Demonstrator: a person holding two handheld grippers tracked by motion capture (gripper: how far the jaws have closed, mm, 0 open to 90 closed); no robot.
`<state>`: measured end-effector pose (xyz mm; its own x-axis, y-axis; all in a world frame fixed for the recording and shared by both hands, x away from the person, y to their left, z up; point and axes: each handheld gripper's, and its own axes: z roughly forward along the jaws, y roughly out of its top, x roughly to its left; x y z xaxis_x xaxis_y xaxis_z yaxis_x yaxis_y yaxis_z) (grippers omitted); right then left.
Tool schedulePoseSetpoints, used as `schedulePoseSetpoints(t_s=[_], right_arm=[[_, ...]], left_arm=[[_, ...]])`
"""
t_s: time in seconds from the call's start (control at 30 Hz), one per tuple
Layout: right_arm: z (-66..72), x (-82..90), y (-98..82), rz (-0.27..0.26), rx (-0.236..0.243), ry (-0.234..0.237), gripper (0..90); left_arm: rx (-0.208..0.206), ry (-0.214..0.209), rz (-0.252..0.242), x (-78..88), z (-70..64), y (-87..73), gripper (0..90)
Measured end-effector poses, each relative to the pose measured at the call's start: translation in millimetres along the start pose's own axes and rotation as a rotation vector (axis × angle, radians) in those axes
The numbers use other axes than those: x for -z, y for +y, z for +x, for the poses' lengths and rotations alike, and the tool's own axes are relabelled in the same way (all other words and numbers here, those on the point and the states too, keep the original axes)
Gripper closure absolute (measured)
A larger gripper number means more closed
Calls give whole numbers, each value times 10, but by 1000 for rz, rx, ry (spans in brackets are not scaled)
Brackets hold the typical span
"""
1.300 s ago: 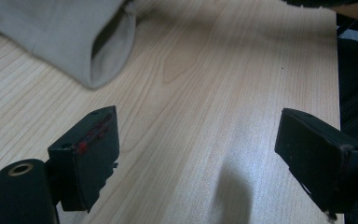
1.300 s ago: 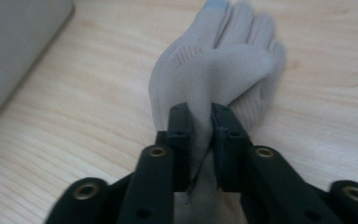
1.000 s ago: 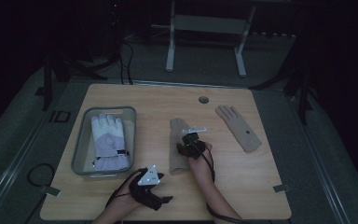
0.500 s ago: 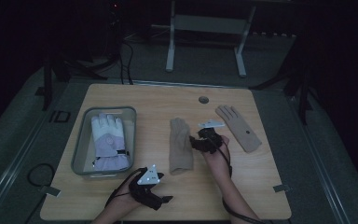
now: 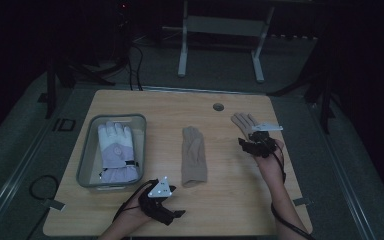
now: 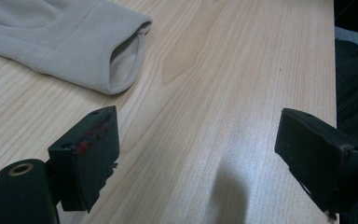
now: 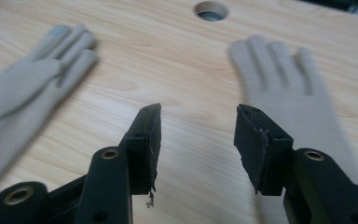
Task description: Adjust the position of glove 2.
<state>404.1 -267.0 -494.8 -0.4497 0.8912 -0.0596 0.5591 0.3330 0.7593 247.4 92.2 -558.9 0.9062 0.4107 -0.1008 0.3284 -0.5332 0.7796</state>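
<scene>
Since a second ago the right gripper (image 5: 254, 141) has travelled from the middle beige glove (image 5: 194, 155) across the table (image 5: 170, 107) to the right beige glove (image 5: 243, 122), while the left gripper (image 5: 172, 211) has kept its place at the near edge. The right beige glove lies flat with its fingers spread toward the far edge, not far from the round hole (image 5: 218, 107) in the tabletop; in the high view the right gripper hovers over its cuff end and covers that part, leaving the fingers and palm showing. In the right gripper view the glove (image 7: 284, 88) stretches ahead and slightly right of the jaws, its cuff side running under the right-hand jaw, and bare wood lies between the jaws. Those jaws have just been narrowing a little, they stand partly apart and grip nothing. The middle beige glove lies lengthwise at the table's centre, well apart from the right gripper, its cuff toward the person. The left gripper view shows that open cuff (image 6: 121, 63) ahead and to the left of the left gripper's jaws, which gape wide over bare wood with nothing in them. Farther left sits a clear bin (image 5: 87, 155) holding a white and lavender glove (image 5: 116, 152).
</scene>
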Motion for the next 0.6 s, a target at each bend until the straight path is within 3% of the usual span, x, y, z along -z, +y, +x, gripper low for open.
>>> schedulePoseSetpoints(t_s=[0.17, 0.2, 0.3, 0.4, 0.47, 0.6], right_arm=[[-188, 34, -34, 6, 2, -5, 503], [-280, 32, -52, 7, 4, -8, 502], [-413, 3, -76, 9, 5, 26, 492], [-446, -8, -82, 7, 16, 38, 492], [-595, -73, -82, 14, 12, 41, 487], [-708, -155, -82, 31, 6, 53, 428]], left_arm=[[-5, -3, 6, -5, -5, -2, 140], [-8, -4, 7, -6, -8, -2, 140], [-8, -4, 5, -7, -11, 0, 141], [-8, -5, 5, -7, -11, 1, 140], [2, -11, 0, -5, 1, -3, 141], [-2, -14, 6, -7, -3, -8, 141]])
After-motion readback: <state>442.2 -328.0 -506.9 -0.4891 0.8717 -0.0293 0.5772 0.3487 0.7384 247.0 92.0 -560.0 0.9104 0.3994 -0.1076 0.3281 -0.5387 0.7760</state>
